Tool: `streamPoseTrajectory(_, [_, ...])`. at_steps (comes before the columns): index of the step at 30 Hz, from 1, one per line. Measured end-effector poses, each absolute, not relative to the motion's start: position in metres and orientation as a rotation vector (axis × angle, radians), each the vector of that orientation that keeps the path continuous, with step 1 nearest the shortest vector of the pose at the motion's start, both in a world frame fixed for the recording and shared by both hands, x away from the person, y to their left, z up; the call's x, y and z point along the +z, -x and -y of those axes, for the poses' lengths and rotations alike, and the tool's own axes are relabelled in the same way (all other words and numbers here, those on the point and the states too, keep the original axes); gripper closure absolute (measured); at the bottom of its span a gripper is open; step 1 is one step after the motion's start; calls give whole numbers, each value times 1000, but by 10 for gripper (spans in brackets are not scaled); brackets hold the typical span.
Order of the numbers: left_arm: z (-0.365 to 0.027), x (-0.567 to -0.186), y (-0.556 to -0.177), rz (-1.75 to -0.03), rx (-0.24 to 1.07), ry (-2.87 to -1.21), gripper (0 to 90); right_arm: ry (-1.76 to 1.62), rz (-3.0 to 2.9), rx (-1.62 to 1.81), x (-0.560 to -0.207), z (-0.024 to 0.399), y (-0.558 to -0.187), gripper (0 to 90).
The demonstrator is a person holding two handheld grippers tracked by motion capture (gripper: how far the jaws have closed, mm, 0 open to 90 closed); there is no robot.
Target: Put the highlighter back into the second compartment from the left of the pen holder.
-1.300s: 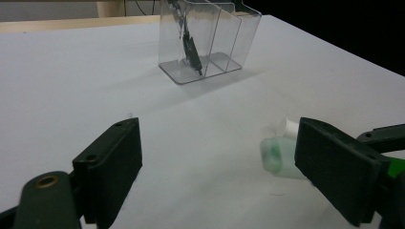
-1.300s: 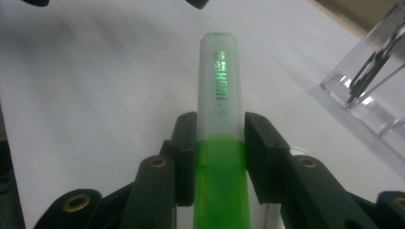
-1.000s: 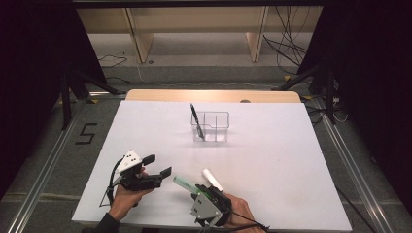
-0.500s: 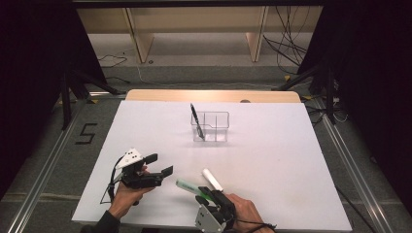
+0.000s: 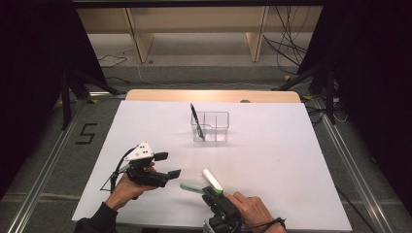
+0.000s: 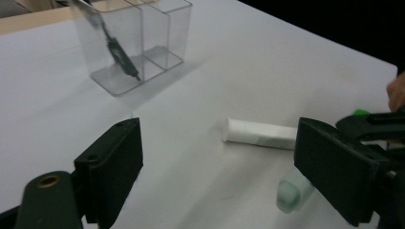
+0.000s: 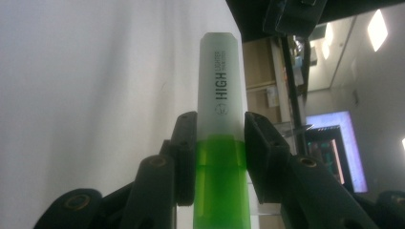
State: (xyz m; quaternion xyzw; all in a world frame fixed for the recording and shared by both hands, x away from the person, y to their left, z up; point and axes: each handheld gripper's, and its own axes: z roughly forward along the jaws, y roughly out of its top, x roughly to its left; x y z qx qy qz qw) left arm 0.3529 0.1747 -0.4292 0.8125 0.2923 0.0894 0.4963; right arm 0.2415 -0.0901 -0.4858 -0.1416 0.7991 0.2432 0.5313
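On the white table (image 5: 272, 170), well short of the clear organizer (image 5: 212, 127), the right gripper (image 5: 212, 191) clamps a green highlighter (image 7: 220, 143) while the left gripper (image 5: 165, 165) hangs wide open, empty, likely poised to pull its cap.

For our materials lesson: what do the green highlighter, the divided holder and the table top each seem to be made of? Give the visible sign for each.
Green highlighter: likely plastic; translucent green body, frosted cap, printed lettering.
Divided holder: probably clear acrylic or similar hard plastic; the pen shows through its see-through walls.
Table top: matte white surface, no glare; material unclear.
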Motion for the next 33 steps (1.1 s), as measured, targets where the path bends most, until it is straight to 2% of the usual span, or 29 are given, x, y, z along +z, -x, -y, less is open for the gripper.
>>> streamPoseTrajectory(8, [-148,-416,-344,-528,180,-2144,165,447,-1862,532,-492,95,-238,675])
streamPoseTrajectory(19, [-119,-422,-337,-356,120,-2346,184,500,-1838,522,-493,97,-237,675])
streamPoseTrajectory(27, [-103,-422,-336,-264,77,-2435,242,531,-1826,518,-493,95,-236,675])
streamPoseTrajectory(33, [-94,-425,-335,-203,40,-2517,320,538,-1840,508,-496,95,-234,675])
